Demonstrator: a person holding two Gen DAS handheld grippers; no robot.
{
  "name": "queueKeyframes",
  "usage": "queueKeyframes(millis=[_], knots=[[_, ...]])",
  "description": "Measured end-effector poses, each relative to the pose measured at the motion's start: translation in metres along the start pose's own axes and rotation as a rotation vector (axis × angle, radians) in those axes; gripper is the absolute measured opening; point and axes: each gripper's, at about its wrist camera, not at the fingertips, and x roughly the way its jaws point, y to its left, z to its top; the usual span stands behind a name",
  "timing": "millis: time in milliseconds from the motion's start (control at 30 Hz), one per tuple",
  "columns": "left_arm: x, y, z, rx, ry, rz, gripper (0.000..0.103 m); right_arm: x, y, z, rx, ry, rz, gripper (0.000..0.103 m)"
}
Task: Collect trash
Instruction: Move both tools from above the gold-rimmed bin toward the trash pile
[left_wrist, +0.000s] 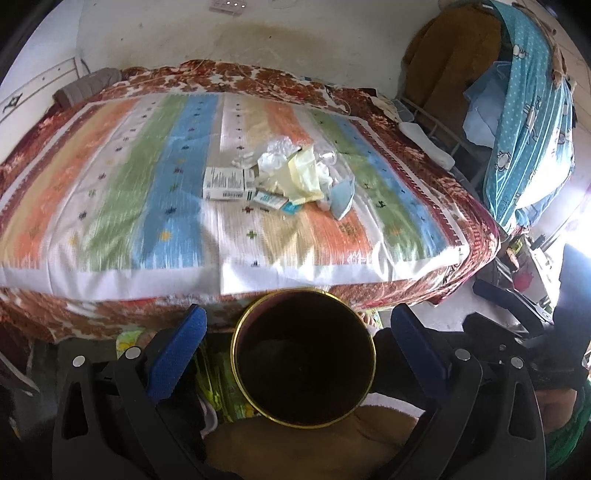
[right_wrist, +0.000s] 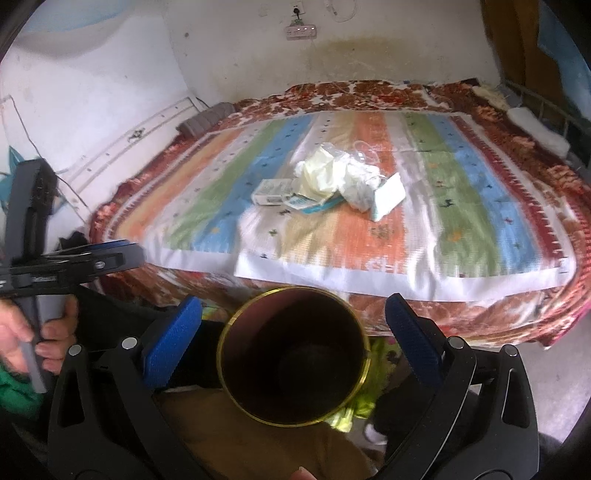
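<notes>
Left gripper (left_wrist: 295, 350) wide open, holds nothing. Right gripper (right_wrist: 291, 343) wide open too, empty. Dark bin (left_wrist: 303, 358) with gold rim sits right below, between fingers of both. Trash pile (left_wrist: 280, 177) lies straight ahead on bed (left_wrist: 110, 166), well past bin. Neither gripper clearly nearer. Pile spreads sideways.

place: home bedroom | evidence: bed (left_wrist: 110, 206) with striped cover; power strip (right_wrist: 300, 31) on stained wall
</notes>
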Motion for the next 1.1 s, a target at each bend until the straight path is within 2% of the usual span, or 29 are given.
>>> queueKeyframes(millis=[267, 500, 633, 767, 1100], knots=[[0.013, -0.005, 0.037, 0.065, -0.001, 0.056, 0.097, 0.004, -0.007, 0.033, -0.059, -0.015, -0.08, 0.094], [0.026, -0.007, 0.061, 0.05, 0.033, 0.013, 0.097, 0.014, -0.018, 0.059, -0.083, -0.01, -0.09, 0.094], [0.04, -0.011, 0.073, 0.09, 0.017, 0.071, 0.097, 0.023, -0.025, 0.071, -0.073, -0.008, -0.108, 0.094], [0.058, 0.0, 0.086, -0.008, 0.076, -0.012, 0.097, 0.026, -0.025, 0.08, -0.084, -0.024, -0.113, 0.094], [0.086, 0.014, 0.113, -0.084, 0.109, -0.063, 0.094, 0.043, -0.033, 0.106, -0.121, -0.022, -0.101, 0.094]])
